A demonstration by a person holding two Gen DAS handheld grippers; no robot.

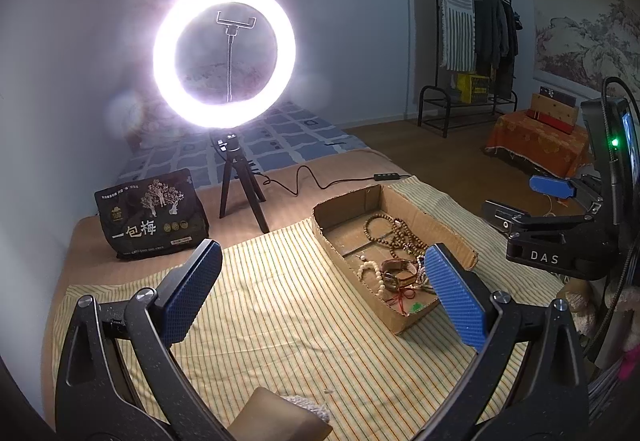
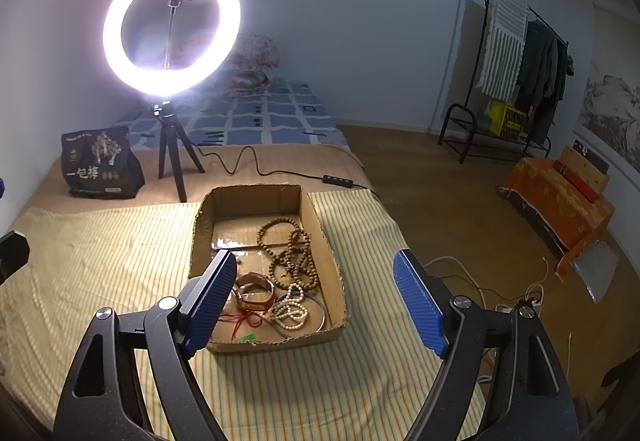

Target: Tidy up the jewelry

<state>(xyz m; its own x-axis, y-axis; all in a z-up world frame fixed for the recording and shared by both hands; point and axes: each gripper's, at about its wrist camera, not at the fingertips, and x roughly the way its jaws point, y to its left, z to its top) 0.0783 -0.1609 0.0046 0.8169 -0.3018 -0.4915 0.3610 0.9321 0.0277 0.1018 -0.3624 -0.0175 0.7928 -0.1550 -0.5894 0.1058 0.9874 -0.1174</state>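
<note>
A shallow cardboard box [image 2: 320, 237] [image 1: 332, 237] lies on the striped cloth and holds jewelry: brown wooden bead strands [image 2: 292, 257] [image 1: 394, 231], a white bead bracelet [image 2: 292, 311] [image 1: 370, 269], a red-brown bangle [image 2: 256, 291] [image 1: 398, 273], a red cord [image 2: 244, 321] and a thin metal hoop [image 2: 318, 315]. My left gripper [image 1: 324, 293] is open and empty, above the cloth left of the box. My right gripper [image 2: 316, 305] is open and empty, hovering over the box's near end. The right gripper also shows in the left wrist view [image 1: 552, 187].
A lit ring light on a black tripod [image 2: 172, 29] [image 1: 224, 55] stands behind the box, its cable [image 2: 280, 173] running right. A black snack bag [image 2: 100, 165] [image 1: 152, 215] sits at far left. Floor, clothes rack [image 2: 516, 69] and orange-covered bench [image 2: 560, 201] lie to the right.
</note>
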